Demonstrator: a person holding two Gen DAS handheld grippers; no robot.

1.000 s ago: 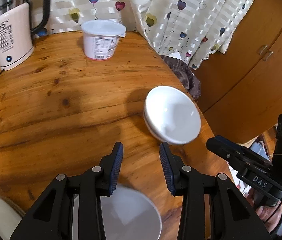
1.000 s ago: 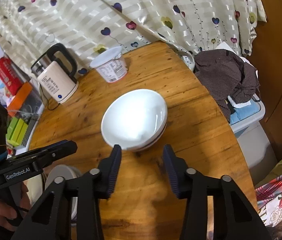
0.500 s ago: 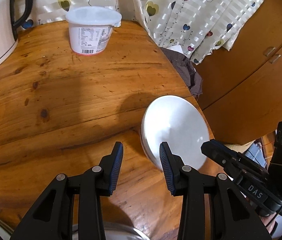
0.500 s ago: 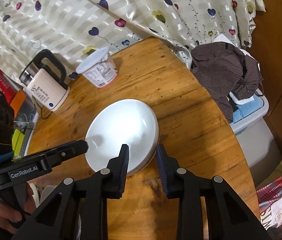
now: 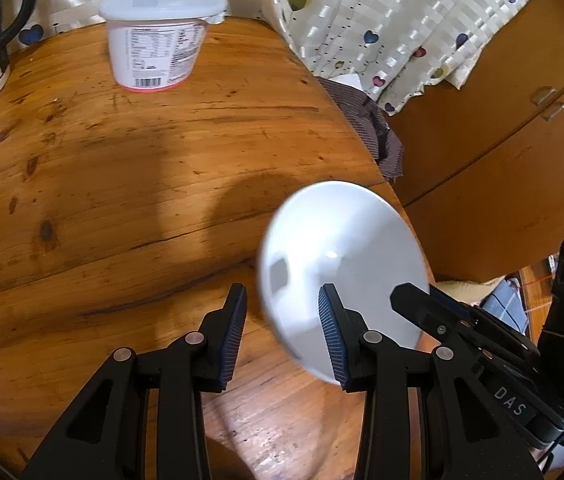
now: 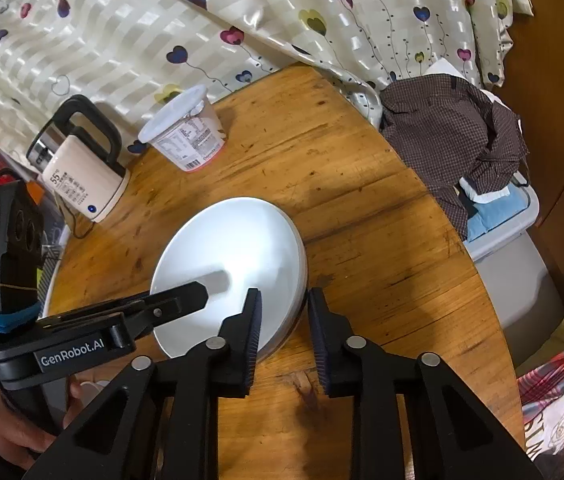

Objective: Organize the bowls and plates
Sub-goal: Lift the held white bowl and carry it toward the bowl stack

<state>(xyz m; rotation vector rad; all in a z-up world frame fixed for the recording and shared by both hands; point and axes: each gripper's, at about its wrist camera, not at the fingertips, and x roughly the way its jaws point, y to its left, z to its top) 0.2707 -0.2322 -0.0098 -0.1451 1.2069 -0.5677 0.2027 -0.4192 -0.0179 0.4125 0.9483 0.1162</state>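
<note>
A white bowl (image 5: 342, 248) (image 6: 234, 248) sits nested in another near the right edge of the round wooden table (image 5: 122, 180) (image 6: 362, 240). My left gripper (image 5: 281, 296) straddles its left rim, one finger inside and one outside. Its jaws are closing slightly, and the pads are clear of the rim. My right gripper (image 6: 285, 296) straddles the opposite rim, its left finger over the bowl's inside. Those jaws are also closing, and a gap still shows beside the outer pad. Each tool shows in the other's view, held by a hand.
A lidded white tub (image 5: 158, 48) (image 6: 186, 136) and a cream kettle (image 6: 82, 176) stand at the table's far side, before a heart-print curtain. A brown checked shirt (image 6: 454, 128) lies on a bin (image 6: 514, 248) past the right edge. A wooden cabinet (image 5: 502, 140) stands behind.
Both grippers have come forward and down onto the bowls from opposite sides, so their fingers now straddle the rim. The right jaws have narrowed a lot.
</note>
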